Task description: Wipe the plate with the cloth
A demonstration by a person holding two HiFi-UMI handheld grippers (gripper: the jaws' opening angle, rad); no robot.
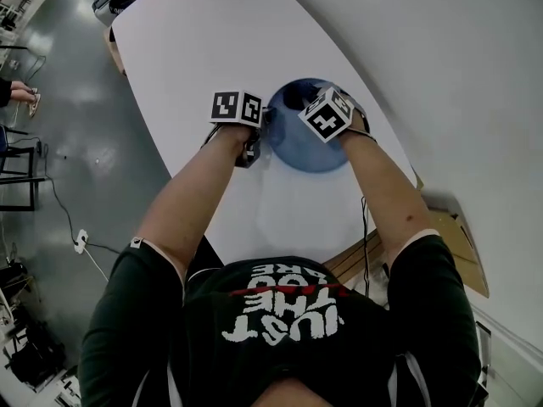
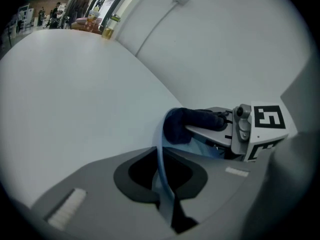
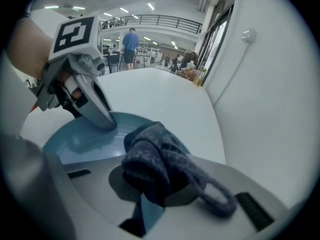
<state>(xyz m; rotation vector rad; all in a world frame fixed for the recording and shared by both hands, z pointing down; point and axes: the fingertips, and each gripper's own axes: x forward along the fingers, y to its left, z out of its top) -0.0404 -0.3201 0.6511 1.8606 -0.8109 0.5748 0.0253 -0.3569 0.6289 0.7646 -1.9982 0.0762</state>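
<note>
- The left gripper (image 2: 161,194) has its jaws pinching the rim of the blue plate (image 3: 82,139) on the white surface (image 1: 212,41).
- The right gripper (image 3: 147,211) has its jaws squeezing the dark cloth (image 3: 152,159), which bunches up just past the jaws, over the plate.
- This looks like the wiping step. Next, the cloth must rub across the plate while the left jaws hold tight.

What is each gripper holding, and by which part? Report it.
Left gripper: the blue plate, clamped by its rim. Right gripper: the dark cloth, pinched at a bunched fold.
</note>
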